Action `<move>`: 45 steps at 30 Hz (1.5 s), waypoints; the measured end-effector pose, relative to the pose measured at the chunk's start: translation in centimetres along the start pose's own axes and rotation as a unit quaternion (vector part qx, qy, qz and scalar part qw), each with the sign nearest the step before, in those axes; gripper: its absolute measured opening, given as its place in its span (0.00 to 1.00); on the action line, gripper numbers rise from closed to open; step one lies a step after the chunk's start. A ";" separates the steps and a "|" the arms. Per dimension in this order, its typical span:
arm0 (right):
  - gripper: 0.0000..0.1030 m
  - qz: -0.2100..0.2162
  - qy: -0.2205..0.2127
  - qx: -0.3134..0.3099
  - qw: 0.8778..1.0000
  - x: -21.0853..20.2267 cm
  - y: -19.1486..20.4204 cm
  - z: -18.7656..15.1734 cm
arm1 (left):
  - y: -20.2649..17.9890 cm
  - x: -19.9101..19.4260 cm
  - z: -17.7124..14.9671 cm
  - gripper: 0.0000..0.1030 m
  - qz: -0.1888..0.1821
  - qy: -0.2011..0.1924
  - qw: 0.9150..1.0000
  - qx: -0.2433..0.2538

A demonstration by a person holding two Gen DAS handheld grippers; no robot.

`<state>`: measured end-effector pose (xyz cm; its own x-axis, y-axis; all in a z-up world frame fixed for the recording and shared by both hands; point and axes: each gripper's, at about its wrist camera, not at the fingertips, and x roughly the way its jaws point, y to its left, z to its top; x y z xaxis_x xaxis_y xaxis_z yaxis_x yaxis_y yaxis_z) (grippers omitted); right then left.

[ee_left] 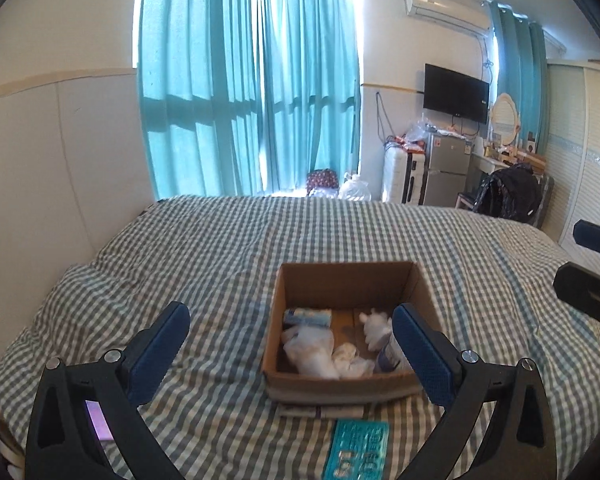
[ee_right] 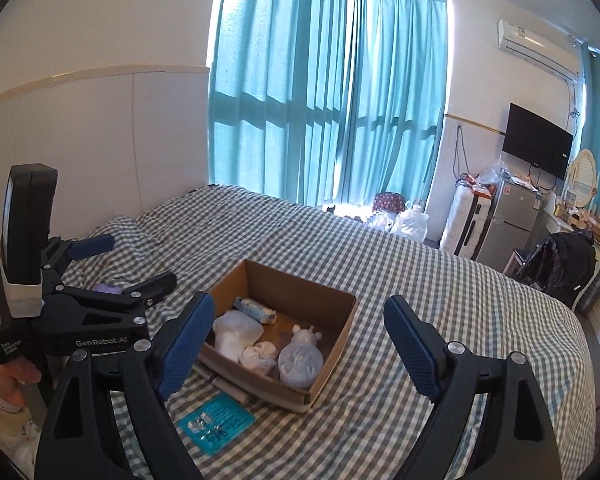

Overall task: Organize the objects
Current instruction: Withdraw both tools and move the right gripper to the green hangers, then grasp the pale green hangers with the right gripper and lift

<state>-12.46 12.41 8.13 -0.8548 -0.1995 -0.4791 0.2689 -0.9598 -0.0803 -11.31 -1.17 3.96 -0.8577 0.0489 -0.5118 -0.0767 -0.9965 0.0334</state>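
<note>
I'm looking over a bed [ee_left: 204, 248] with a checked cover, and on it sits an open cardboard box [ee_right: 332, 304] that already holds a white bag, a wrapped tissue pack, a crumpled white wad and a pale round bottle [ee_right: 302, 362] with a figure-shaped cap. Outside it, just in front of the near wall, lie a pen-like stick [ee_right: 230, 390] touching the box's base and, a little nearer me, a flat teal packet [ee_right: 216, 426]. My left tongs [ee_left: 290, 348] are spread wide and empty, hovering above the near edge of the box; my right tongs [ee_right: 298, 340] are likewise wide and carry nothing. I judge the packet is next: I'd come down low, pinch it by one thin edge so the soft cover doesn't bunch, then lift clear of the box wall before releasing.
</note>
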 end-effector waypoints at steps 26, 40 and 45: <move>0.84 0.102 0.211 -0.011 0.972 8.1 11.8 -19.2 | 5.2 -1.2 -18.2 1.00 0.058 0.108 0.992 -0.009; 0.59 0.135 0.265 -0.053 0.953 11.0 14.3 -22.3 | 6.1 0.6 -19.4 1.00 0.051 0.136 0.989 -0.020; 0.43 0.132 0.261 -0.058 0.955 9.6 13.8 -22.6 | 5.9 0.6 -19.4 1.00 0.055 0.139 0.989 -0.019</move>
<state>-6.90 1.68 -17.30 -0.4212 -0.2780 -0.8633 0.5180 -0.8551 0.0226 -2.40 -8.34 -12.75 -0.6863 -0.0761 -0.7234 0.0337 -0.9968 0.0729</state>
